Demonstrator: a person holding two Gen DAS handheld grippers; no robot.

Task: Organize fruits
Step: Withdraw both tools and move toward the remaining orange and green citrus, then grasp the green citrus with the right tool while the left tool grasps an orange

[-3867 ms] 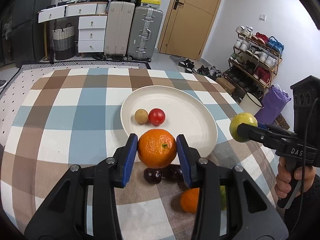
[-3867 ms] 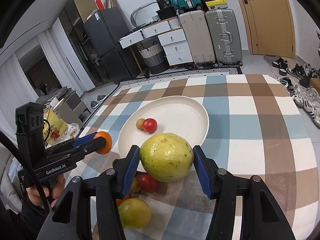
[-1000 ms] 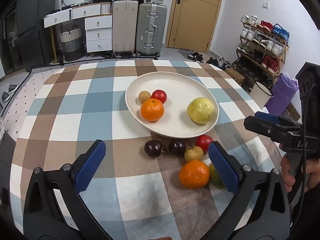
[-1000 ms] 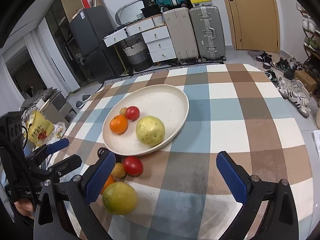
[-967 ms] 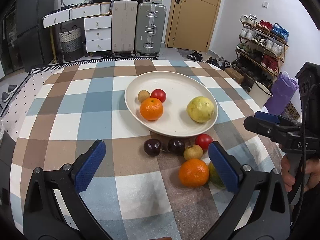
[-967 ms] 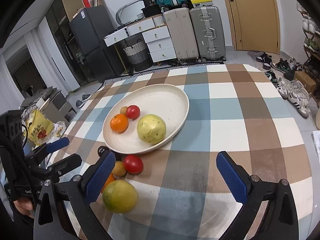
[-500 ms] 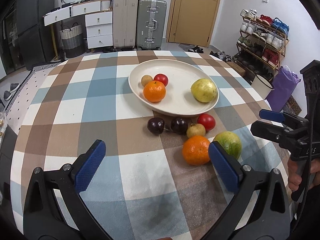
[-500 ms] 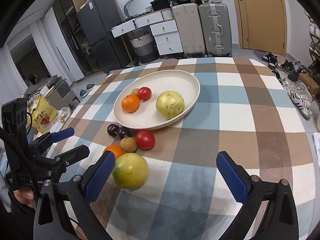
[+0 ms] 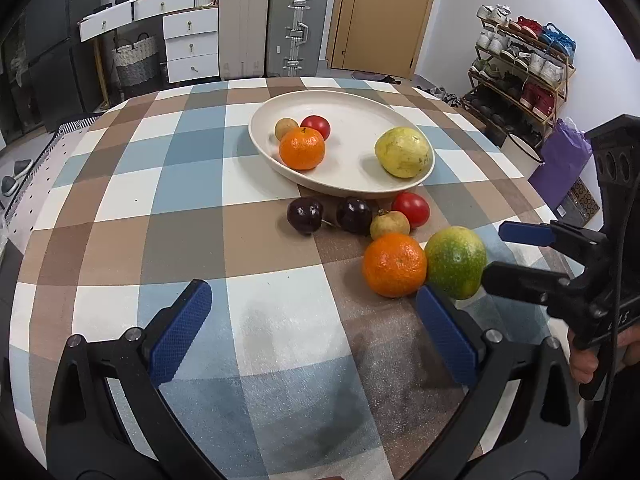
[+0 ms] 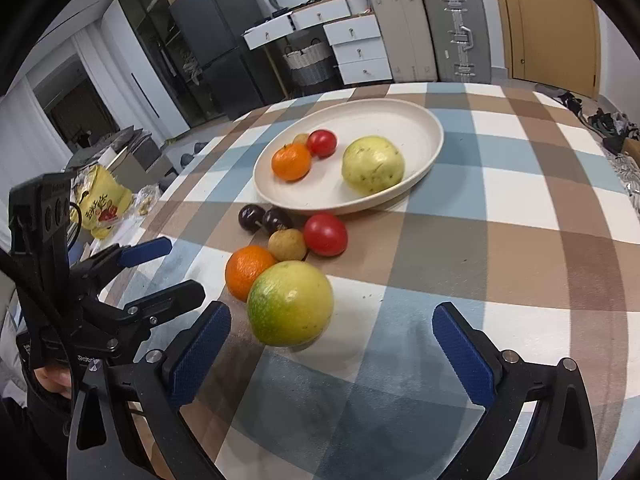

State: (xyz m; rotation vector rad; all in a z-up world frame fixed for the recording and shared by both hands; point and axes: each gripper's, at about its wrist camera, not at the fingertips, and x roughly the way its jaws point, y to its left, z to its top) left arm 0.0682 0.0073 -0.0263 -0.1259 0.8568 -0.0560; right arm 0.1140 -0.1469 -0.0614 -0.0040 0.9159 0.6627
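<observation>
A white plate on the checked tablecloth holds an orange, a red tomato, a small brown fruit and a yellow guava. In front of the plate lie two dark plums, a tomato, a small brown fruit, an orange and a green-yellow fruit. My left gripper is open and empty, near the front edge. My right gripper is open, just short of the green-yellow fruit.
The table edge curves off at left and right. Behind the table stand suitcases, white drawers and a door. A shoe rack is at the right. A yellow bag lies off the table's left side.
Both grippers, earlier shut on the orange and the guava, left them on the plate and opened. Both have since pulled back and lowered toward the loose fruit in front.
</observation>
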